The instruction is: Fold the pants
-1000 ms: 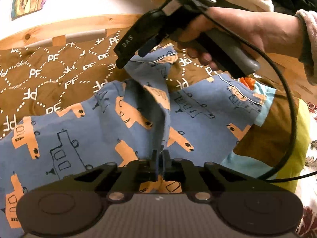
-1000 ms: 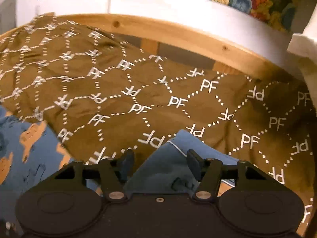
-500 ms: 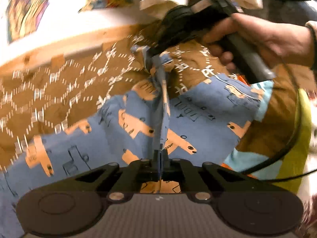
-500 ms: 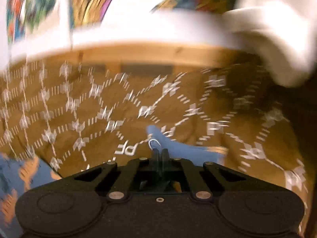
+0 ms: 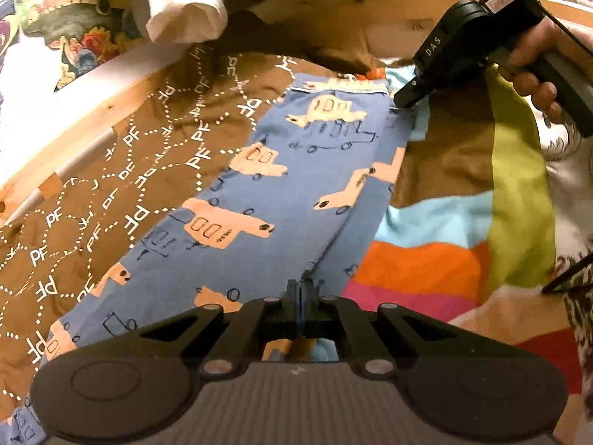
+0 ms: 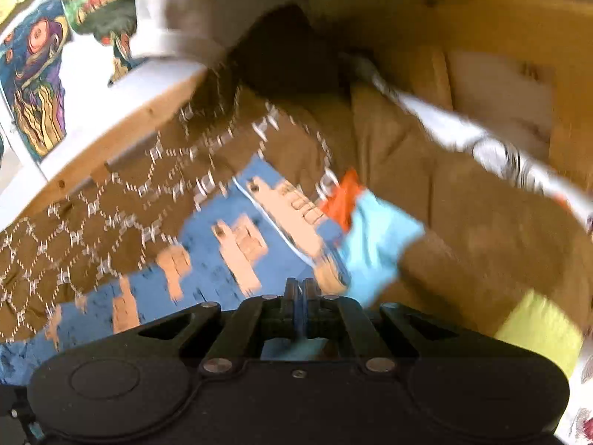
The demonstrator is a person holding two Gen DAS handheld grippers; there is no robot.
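Observation:
The blue pants (image 5: 281, 193) with peach vehicle prints lie as a long folded band across the brown "PF" quilt (image 5: 111, 193). My left gripper (image 5: 300, 289) is shut on the pants' near edge. My right gripper (image 5: 404, 102) shows in the left wrist view at the far right corner of the pants, shut on the cloth there. In the blurred right wrist view the right gripper (image 6: 299, 289) is shut with blue cloth between its jaws, and the pants (image 6: 207, 256) spread to its left.
A striped blanket (image 5: 437, 252) in orange, light blue, pink and lime lies right of the pants. A wooden bed rail (image 5: 92, 111) curves behind the quilt. White cloth (image 5: 185, 11) hangs over the rail at the back.
The right gripper shut on a pants edge and swung it over to the right. The left gripper, still shut, moved along. The pants went from spread out to a folded narrow band.

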